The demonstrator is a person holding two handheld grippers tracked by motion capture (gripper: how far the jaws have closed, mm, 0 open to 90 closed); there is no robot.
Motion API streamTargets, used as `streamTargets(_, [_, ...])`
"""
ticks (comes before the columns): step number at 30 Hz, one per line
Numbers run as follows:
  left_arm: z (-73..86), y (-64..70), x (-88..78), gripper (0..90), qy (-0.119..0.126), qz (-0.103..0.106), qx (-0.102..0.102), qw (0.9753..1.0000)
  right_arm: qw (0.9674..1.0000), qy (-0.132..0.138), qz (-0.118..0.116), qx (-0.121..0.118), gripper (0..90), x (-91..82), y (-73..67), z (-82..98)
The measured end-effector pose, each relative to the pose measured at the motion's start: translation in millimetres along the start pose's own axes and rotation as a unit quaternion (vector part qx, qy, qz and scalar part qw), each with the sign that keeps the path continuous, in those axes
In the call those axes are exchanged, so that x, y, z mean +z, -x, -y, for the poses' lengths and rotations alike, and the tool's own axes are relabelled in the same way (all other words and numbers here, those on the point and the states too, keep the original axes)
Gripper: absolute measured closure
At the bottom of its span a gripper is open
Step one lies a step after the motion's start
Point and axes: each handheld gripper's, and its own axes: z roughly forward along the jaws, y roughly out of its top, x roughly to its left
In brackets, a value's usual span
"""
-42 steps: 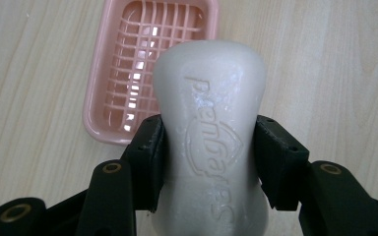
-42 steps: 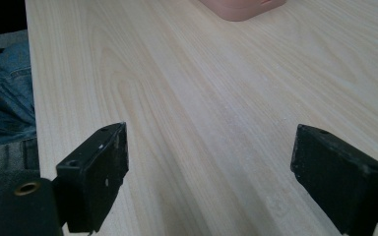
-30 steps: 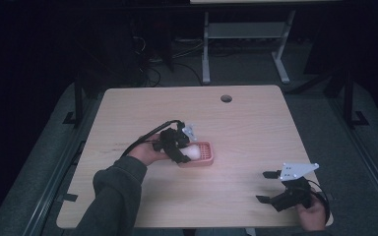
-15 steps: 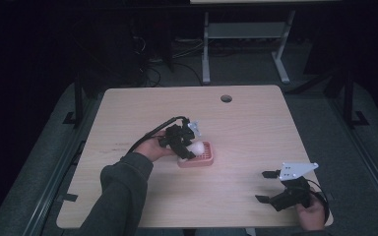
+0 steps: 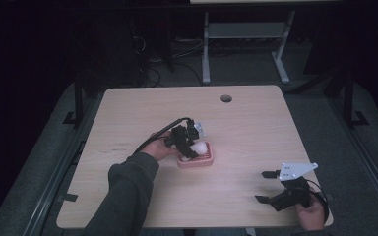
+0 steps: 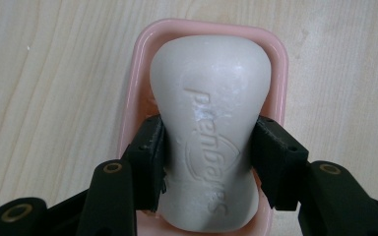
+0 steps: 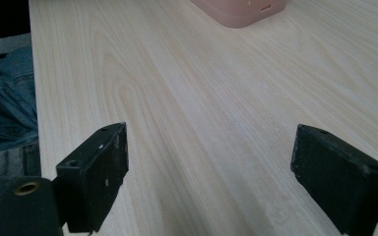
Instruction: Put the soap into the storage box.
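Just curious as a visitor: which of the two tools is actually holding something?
The left tool, over the pink dish: its jaws pinch a white soap bar. The right tool gapes open with nothing between its jaws.

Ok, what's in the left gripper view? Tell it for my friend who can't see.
A white bar of soap is squeezed between the left gripper's two black jaws, over a pink soap dish on a pale wooden table.

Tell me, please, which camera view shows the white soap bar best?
The left gripper view: the soap bar is close, its embossed lettering visible, clamped between the left hand-held gripper jaws over the pink dish. In the high view the soap is a small white blob. The right gripper view shows just a corner of the dish.
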Motion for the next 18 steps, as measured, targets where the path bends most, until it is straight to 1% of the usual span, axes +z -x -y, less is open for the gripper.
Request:
streamTargets(5, [0.4, -1.0, 0.5, 49.9, 0.0, -0.001, -0.002, 1.0, 1.0, 0.0, -0.001, -0.002, 14.0, 0.7, -0.1, -0.5])
streamTargets(8, [-0.4, -0.8, 1.7, 49.8, -0.002, -0.003, 0.003, 1.0, 1.0, -0.002, -0.001, -0.001, 14.1, 1.1, -0.2, -0.8])
streamTargets(11, [-0.8, -1.1, 3.7, 49.8, -0.001, -0.001, -0.001, 1.0, 1.0, -0.002, -0.001, -0.001, 14.1, 1.3, -0.4, -0.9])
streamTargets(15, [-2.3, 0.2, 7.1, 49.8, 0.0, -0.003, 0.0, 1.0, 1.0, -0.002, -0.001, -0.002, 14.1, 1.1, -0.1, -0.6])
streamTargets(18, [-3.0, 0.2, 8.5, 49.7, -0.005, -0.001, 0.002, 1.0, 1.0, -0.001, -0.001, -0.001, 14.0, 0.6, 0.1, -0.3])
